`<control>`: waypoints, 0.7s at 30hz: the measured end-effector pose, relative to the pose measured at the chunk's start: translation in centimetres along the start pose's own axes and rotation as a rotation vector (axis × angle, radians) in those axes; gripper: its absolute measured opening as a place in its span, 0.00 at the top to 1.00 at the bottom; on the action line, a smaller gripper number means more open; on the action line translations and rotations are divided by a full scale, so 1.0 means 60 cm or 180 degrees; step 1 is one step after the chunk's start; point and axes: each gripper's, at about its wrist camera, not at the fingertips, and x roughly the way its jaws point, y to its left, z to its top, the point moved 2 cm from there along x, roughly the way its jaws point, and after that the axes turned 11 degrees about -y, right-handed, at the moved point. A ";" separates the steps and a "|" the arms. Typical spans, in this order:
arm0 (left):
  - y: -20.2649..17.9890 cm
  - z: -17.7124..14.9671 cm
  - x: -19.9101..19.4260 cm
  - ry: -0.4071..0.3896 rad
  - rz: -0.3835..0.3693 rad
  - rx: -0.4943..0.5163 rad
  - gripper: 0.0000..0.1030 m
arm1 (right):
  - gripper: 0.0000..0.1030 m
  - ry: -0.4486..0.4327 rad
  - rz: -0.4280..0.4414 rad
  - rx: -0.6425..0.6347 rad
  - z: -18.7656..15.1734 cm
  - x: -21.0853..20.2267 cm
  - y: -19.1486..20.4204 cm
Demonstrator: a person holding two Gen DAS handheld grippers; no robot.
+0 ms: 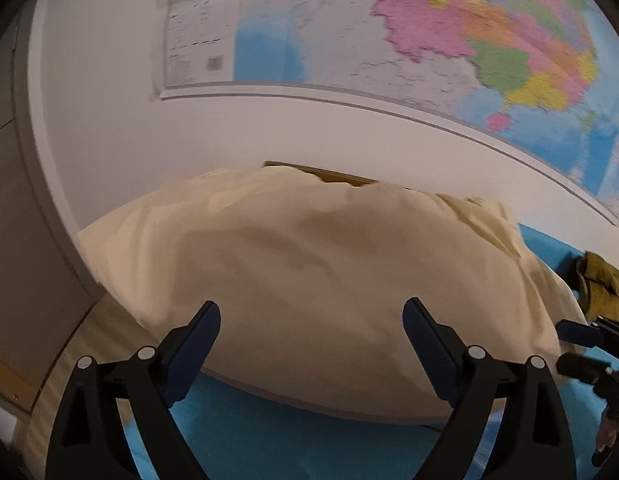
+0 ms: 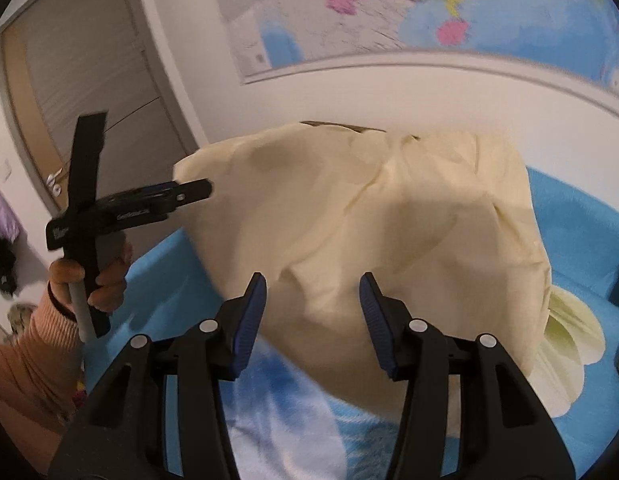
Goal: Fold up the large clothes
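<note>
A large cream-yellow cotton garment (image 2: 369, 220) lies in a rumpled mound on the bright blue printed bedspread (image 2: 569, 216), against the white wall under a coloured wall map (image 1: 449, 32). The left gripper (image 1: 311, 324) has its fingers spread wide, pinching nothing, at the cloth's near edge; the right gripper (image 2: 312, 300) stands half open, also empty. Risk, as I judge it: closing on one bunched layer (the edges are hidden in folds) would drag the heap crooked instead of spreading it flat.
</note>
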 end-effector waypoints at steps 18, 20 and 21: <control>-0.045 -0.021 -0.018 -0.0016 -0.0059 0.0081 0.11 | 0.52 -0.0151 -0.0128 0.0390 -0.008 -0.042 -0.045; -0.058 -0.030 -0.014 0.0034 -0.0145 0.0103 0.10 | 0.52 -0.0088 -0.0232 0.0459 -0.015 -0.033 -0.061; -0.062 -0.035 -0.008 0.0067 -0.0138 0.0104 0.10 | 0.53 0.0007 -0.0208 0.0551 -0.023 -0.023 -0.072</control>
